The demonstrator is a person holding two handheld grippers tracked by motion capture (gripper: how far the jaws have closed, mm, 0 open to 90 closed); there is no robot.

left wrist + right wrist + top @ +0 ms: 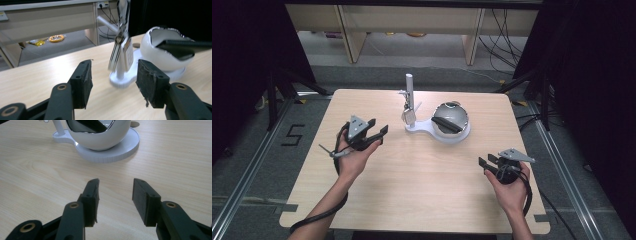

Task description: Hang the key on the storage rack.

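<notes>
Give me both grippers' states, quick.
Left gripper: open, nothing between the pads, facing the keys hanging on the white stand.
Right gripper: open, empty, over the table.

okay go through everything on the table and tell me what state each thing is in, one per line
Left tool: open, nothing between its jaws, aimed at the keys.
Right tool: open, nothing held, low over the table.
Keys: hanging from the white stand, blurred.
White stand: upright on its base.
White bowl: upright on the round base, a dark flat thing lying inside.
</notes>
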